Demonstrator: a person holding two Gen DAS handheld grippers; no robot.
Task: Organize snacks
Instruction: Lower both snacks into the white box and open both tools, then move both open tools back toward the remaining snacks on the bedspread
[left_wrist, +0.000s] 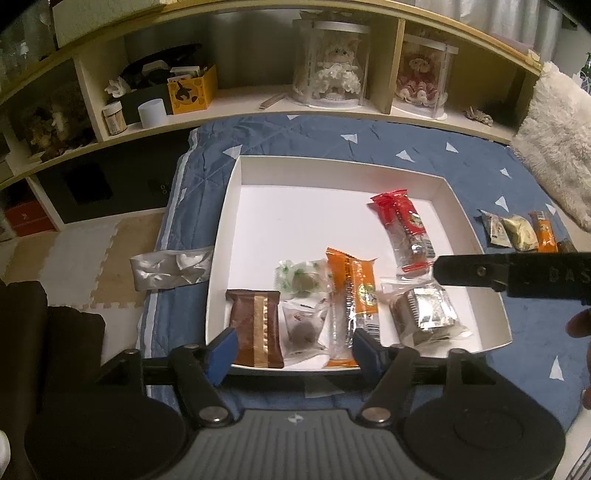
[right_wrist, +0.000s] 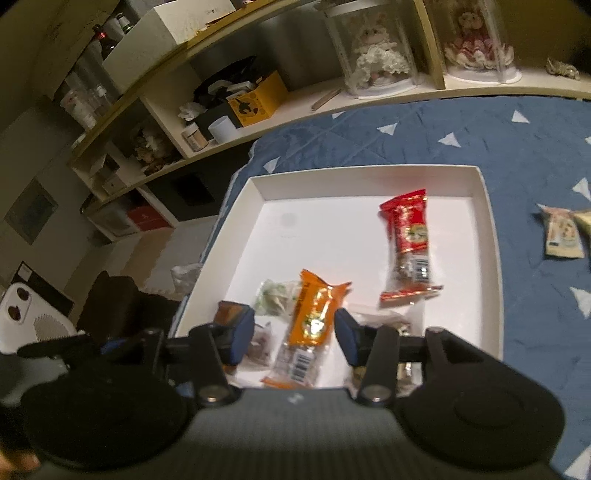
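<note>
Right gripper (right_wrist: 293, 334), spread, above orange snack (right_wrist: 308, 325)

Right claw (left_wrist: 517, 275) arm reads "DAS"

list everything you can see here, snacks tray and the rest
white shallow cardboard tray: 1, white, on the blue quilt
red long snack packet: 1, red, tray's right part
orange long snack packet: 1, orange, tray's near middle
brown-and-gold foil packet: 1, brown, tray's near left corner
clear green-printed candy wrapper: 1, clear/green, left of the orange packet
clear wrapper with dark round sweet: 1, clear, beside the brown packet
silver foil cake in clear wrap: 1, silver, tray's near right
small loose snack packets: at least 3, beige, yellow, orange, on quilt right of tray
blue triangle-print quilt: 1, blue, under all
domed doll cases: 2, clear, on shelf
left tongs: open, empty, over the tray's near edge
right tongs: open, straddling the orange packet
</note>
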